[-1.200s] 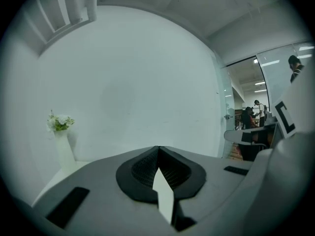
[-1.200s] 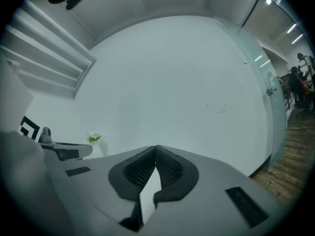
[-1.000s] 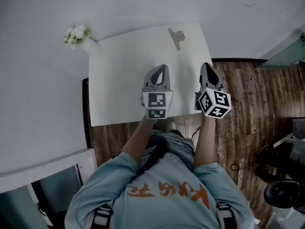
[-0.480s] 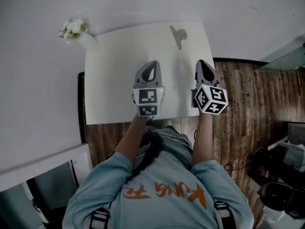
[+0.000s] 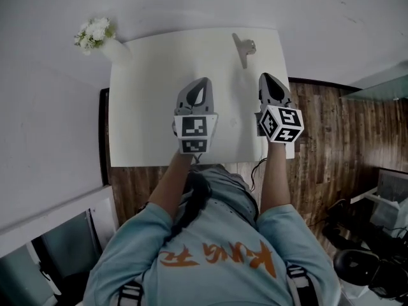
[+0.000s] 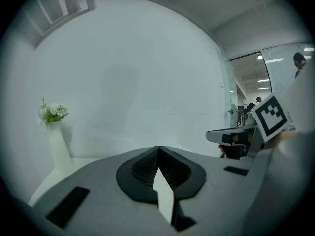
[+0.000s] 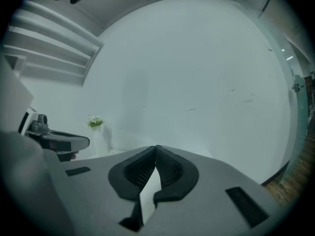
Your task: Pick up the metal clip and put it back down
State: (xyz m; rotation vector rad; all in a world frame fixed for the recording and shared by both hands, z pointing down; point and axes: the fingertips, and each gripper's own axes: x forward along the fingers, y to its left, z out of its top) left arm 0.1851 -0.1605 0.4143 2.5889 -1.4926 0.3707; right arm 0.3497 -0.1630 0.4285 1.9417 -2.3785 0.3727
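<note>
At the far left corner of a white rectangular table [image 5: 146,107] stands a slim white vase of small white flowers [image 5: 95,34], close against a pale wall. Near the table's front edge, a person in a light blue shirt with orange print [image 5: 217,254] holds the grey left gripper [image 5: 203,81] over the middle of the tabletop; its black ribbed jaws are pressed together at the tips, with nothing between them. To the right, at the far end of the table, the silver metal clip [image 5: 244,48] lies flat on the white surface, its handle pointing toward the person, untouched by either tool. Just short of the clip, and clear of it, the grey right gripper [image 5: 264,76] hangs over the table's right edge, its jaws likewise drawn closed on nothing. Both grippers carry cubes printed with black-and-white square markers and point away from the person toward the wall. Beyond the table's right edge runs a dark wooden plank floor [image 5: 331,139].
</note>
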